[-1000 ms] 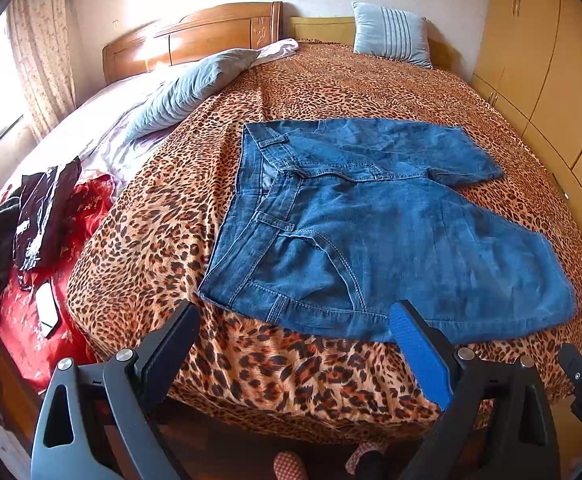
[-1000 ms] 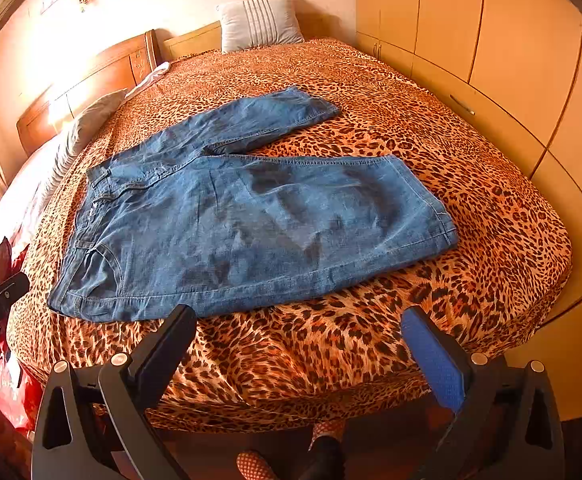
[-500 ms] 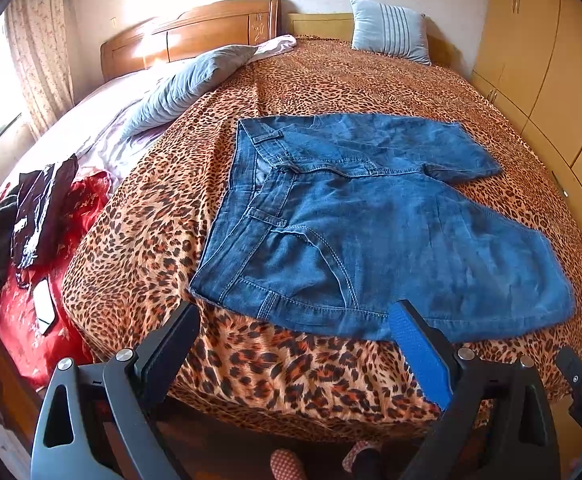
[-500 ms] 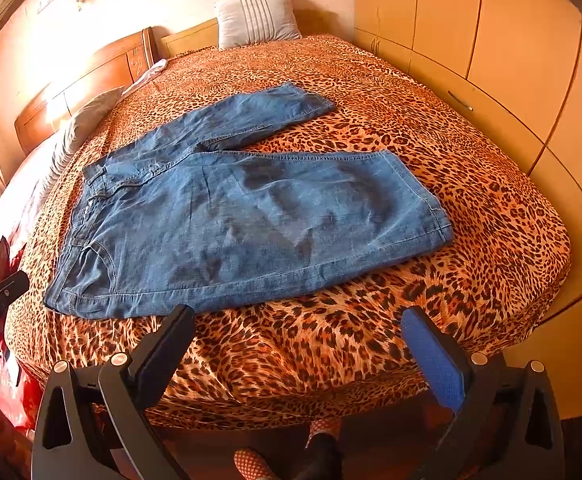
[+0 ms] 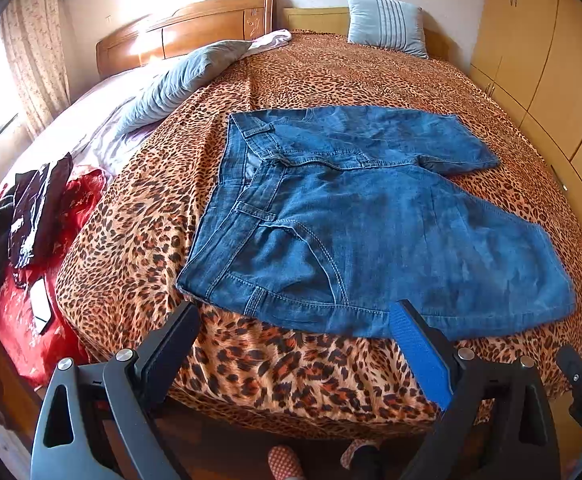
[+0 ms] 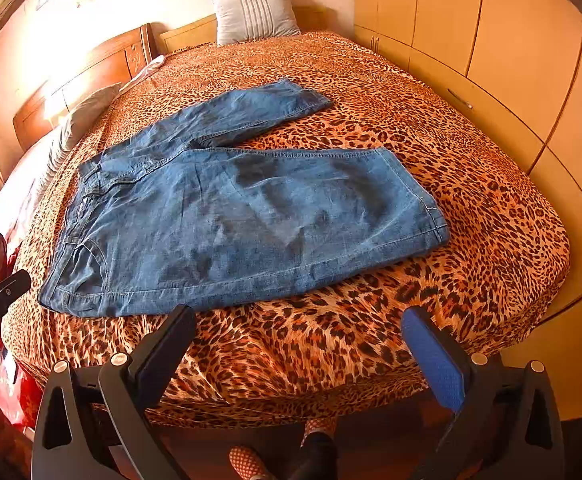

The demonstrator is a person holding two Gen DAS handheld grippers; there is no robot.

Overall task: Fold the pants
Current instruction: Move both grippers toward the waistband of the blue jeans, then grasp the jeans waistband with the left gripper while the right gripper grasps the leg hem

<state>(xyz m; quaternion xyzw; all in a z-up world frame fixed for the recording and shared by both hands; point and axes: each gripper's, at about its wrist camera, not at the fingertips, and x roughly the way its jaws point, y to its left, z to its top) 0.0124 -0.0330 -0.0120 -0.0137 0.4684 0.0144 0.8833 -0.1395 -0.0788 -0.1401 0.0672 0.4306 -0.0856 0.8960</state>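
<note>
Left wrist view, change: over the last second the pants have drawn nearer in frame, and their near edge has slid down toward the fingertips, so we have carried the left gripper closer to the bed.
Left wrist view, meaning: we judge this as the approach before the first grasp; no fold is made yet.
Left wrist view, pants: they lie flat on the leopard-print bedspread, waistband to the left, both legs running right, the far leg angled away from the near one.
Left wrist view, gripper pose: the left gripper is held low at the foot of the bed, its fingers spread wide and holding nothing, just short of the pants' near edge below the hip pocket.
Right wrist view, change: the pants have likewise grown larger and come closer to the right gripper.
Right wrist view, pants: the near leg's hem sits to the right, the waistband to the left.
Right wrist view, gripper pose: the right gripper is level and facing the bed, fingers wide apart and empty; the dark finger is near the pants' edge, the blue one over bare bedspread.
Right wrist view, next: we would expect to reach for the near leg.
</note>
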